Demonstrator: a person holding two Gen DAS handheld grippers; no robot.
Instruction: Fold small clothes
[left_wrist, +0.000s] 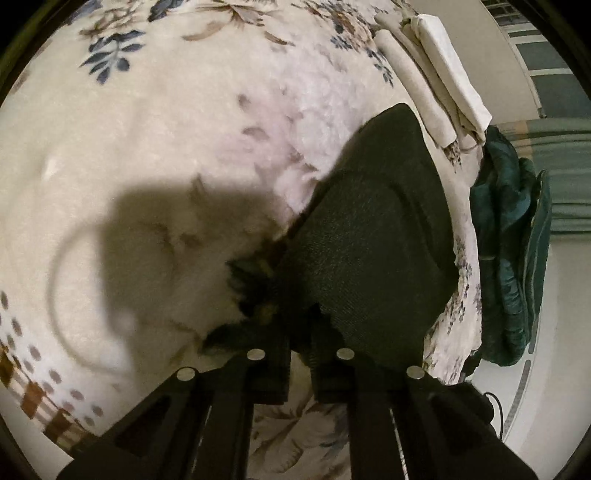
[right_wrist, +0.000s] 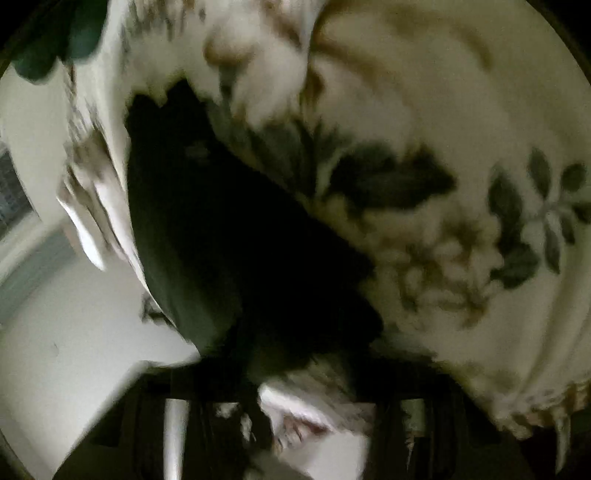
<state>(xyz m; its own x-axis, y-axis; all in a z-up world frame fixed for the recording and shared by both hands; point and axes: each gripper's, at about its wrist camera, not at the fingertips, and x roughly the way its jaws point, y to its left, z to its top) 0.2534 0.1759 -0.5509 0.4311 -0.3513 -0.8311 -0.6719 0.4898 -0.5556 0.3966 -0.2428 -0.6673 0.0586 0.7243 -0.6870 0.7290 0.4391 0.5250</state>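
Left wrist view: the left gripper (left_wrist: 300, 354) points down at a bed covered by a cream floral blanket (left_wrist: 155, 122). Its jaws stand nearly together, pinched on the near corner of a dark garment (left_wrist: 373, 236), which spreads up and to the right from the fingertips and lies flat on the blanket close to the bed's right edge. Beyond the garment's far end, a stack of folded pale cloths (left_wrist: 432, 77) rests on the blanket along the same edge. A dark green bundle (left_wrist: 513, 258) hangs or lies just off the bed at right, beside a pale floor. A broad shadow falls across the blanket left of the gripper. Right wrist view: the picture is heavily blurred. The same dark garment (right_wrist: 229, 236) runs from the upper left down to the bottom centre, where it meets the right gripper (right_wrist: 258, 380); the blanket (right_wrist: 461, 110), with its leaf and flower print, fills the right side, and the pale floor (right_wrist: 74, 350) lies at lower left beyond the bed's edge. The right jaws appear drawn together with dark cloth at their tips, so the gripper is probably clamped on the garment's edge, though the blur leaves the contact itself unclear. The garment thus lies on the blanket near the bed's edge, taken at the near end by the left gripper.
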